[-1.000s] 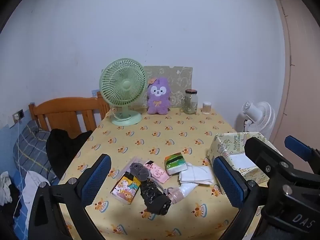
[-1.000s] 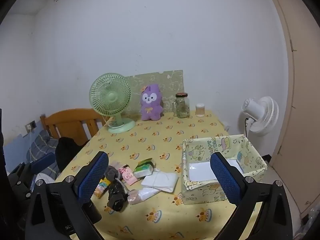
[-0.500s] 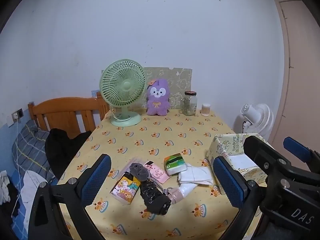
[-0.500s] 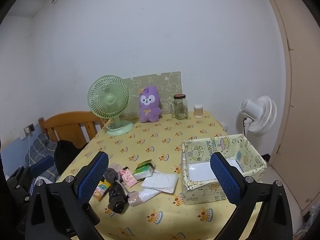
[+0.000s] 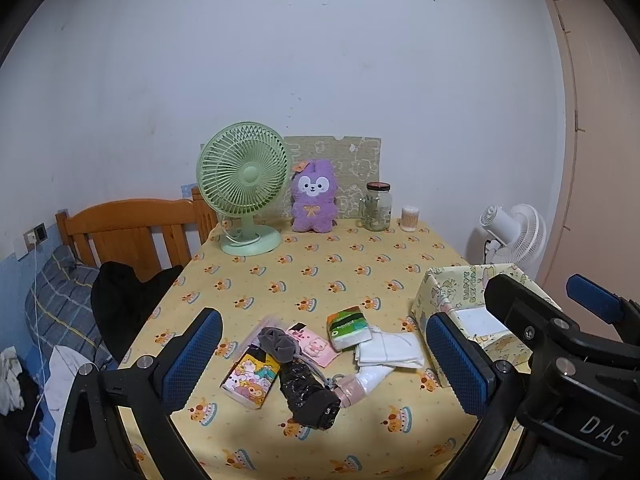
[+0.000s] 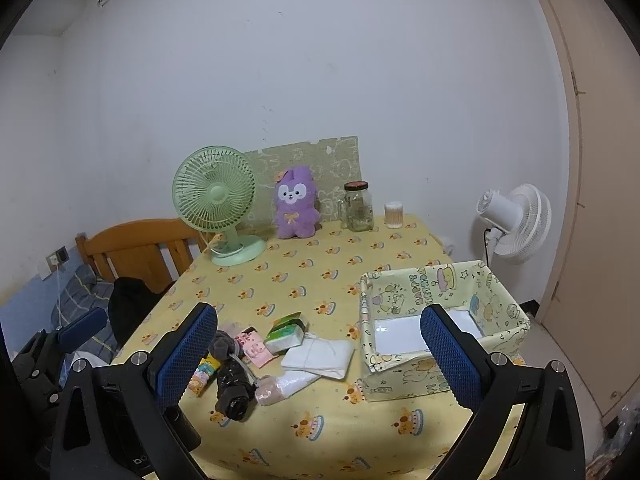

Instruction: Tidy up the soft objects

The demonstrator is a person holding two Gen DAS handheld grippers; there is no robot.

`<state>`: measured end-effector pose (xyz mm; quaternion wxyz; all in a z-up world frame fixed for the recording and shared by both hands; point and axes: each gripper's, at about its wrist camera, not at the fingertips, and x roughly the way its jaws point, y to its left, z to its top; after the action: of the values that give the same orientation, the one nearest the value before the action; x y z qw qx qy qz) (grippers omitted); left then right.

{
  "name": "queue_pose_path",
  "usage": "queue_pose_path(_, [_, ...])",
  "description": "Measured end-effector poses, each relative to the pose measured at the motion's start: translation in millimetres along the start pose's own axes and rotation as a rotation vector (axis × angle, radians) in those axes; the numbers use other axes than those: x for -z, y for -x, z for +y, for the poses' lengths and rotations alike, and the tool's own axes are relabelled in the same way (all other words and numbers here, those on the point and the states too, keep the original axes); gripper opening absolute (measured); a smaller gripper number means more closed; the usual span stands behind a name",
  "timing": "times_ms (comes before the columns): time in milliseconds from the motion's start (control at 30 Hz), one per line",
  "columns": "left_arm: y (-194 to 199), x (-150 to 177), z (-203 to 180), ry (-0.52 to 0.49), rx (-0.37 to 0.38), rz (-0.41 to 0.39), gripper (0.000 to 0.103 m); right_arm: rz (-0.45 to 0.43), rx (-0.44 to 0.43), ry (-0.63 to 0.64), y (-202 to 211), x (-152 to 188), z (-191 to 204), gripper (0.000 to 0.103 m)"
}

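Note:
Small soft items lie in a cluster near the table's front edge: a green tissue pack (image 5: pixel 349 327) (image 6: pixel 286 333), a folded white cloth (image 5: pixel 388 350) (image 6: pixel 320 356), a pink packet (image 5: pixel 313 345), a cartoon tissue pack (image 5: pixel 251 375), a grey sock (image 5: pixel 278 344), a black rolled bundle (image 5: pixel 308 392) (image 6: pixel 234 394) and a white-pink roll (image 5: pixel 362 380). An open yellow patterned box (image 6: pixel 440 312) (image 5: pixel 452 284) stands to their right. My left gripper (image 5: pixel 320 364) and right gripper (image 6: pixel 316 360) are both open and empty, held above and before the cluster.
A green desk fan (image 5: pixel 244 184), a purple plush (image 5: pixel 314 196), a glass jar (image 5: pixel 376 206) and a small cup (image 5: pixel 410 218) stand along the back wall. A wooden bed frame (image 5: pixel 132 228) is left of the table, a white floor fan (image 6: pixel 512 220) to the right.
Both views have shifted slightly, as both grippers rose a little. The objects on the table have not moved.

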<state>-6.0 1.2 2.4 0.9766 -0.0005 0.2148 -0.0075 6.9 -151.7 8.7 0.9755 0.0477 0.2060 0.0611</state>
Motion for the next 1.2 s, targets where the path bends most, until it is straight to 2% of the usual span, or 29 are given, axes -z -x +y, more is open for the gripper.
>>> queue_pose_path(1200, [-0.8,0.5,-4.4,-0.020,-0.005,-0.011,0.100,0.003,0.010,-0.001,-2.1,1.8,-1.2,0.102])
